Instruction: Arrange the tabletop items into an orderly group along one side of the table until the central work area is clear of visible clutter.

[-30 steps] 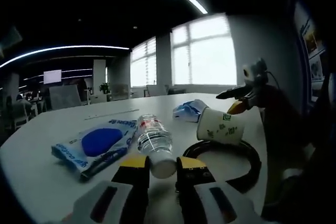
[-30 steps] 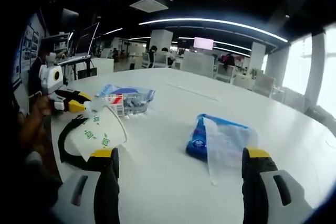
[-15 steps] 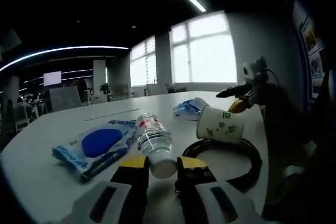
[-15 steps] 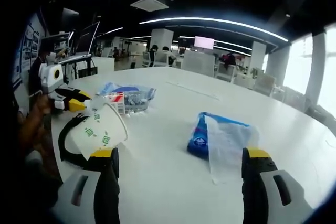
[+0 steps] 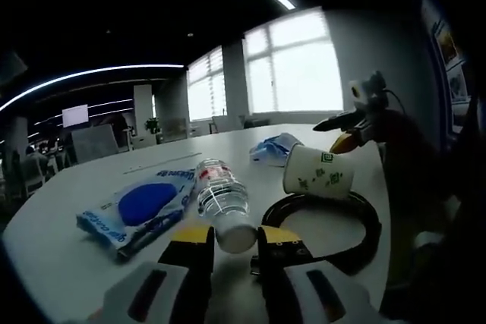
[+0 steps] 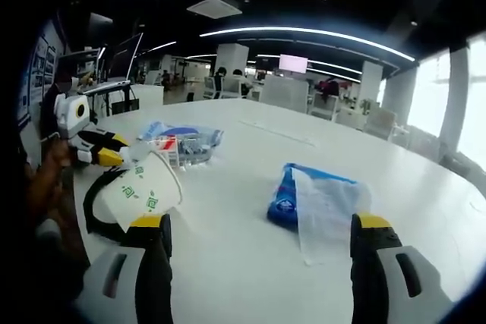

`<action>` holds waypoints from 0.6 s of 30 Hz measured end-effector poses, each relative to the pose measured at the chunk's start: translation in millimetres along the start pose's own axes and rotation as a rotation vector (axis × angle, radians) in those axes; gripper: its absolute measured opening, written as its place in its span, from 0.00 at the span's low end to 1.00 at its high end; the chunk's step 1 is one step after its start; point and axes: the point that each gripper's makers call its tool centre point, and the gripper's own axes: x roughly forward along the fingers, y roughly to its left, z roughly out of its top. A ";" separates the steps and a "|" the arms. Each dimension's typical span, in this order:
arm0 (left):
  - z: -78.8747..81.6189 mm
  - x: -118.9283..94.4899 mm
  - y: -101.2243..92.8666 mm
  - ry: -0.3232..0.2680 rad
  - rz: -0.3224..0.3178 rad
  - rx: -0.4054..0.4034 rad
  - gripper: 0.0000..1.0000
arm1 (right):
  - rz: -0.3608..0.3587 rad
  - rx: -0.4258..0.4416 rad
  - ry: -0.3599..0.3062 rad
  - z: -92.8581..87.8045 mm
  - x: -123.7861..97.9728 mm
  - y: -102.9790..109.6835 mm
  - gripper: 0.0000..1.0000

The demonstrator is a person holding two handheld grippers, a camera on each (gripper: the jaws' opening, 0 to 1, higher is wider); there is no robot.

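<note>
The left gripper (image 5: 230, 246) sits low over the table (image 5: 45, 252) with its jaws nearly together; a narrow gap remains between the yellow tips and nothing is held in it. The water bottle (image 5: 223, 202) lies on its side immediately ahead of these tips. Its white cap end points toward the jaws and its long axis runs away from them, roughly in line with the gripper. The cap appears just short of the tips; contact cannot be confirmed.

Positions relative to the water bottle, left gripper view:
- blue wipes pack (image 5: 139, 207): just beside it, flat on the table;
- black cable loop (image 5: 325, 227): on the opposite side, near;
- paper cup (image 5: 317, 172): tipped on its side, at the far edge of the loop;
- blue-and-white packet (image 5: 271, 147): beyond the cup, well apart.

The right gripper (image 6: 258, 234) holds its jaws wide apart and empty. In the right gripper view the paper cup (image 6: 143, 190) lies against its left jaw, and the blue-and-white packet (image 6: 315, 204) lies ahead between the jaws, nearer the right one.

Judgement: the left gripper is nearer the bottle. With the axis pointing at the jaws, a grasp calls for wider opening and closing across the body behind the cap.
</note>
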 end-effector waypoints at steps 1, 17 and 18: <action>-0.1 0.1 0.0 0.001 -0.001 -0.002 0.21 | 0.000 0.000 0.002 -0.5 -0.3 -0.1 0.95; 0.3 -1.3 -2.4 -0.014 0.003 0.004 0.19 | -0.006 0.006 0.002 -4.2 -3.4 0.0 0.95; 0.4 -1.5 -2.0 -0.016 0.003 -0.002 0.18 | -0.006 0.008 0.002 -4.5 -3.4 -0.3 0.95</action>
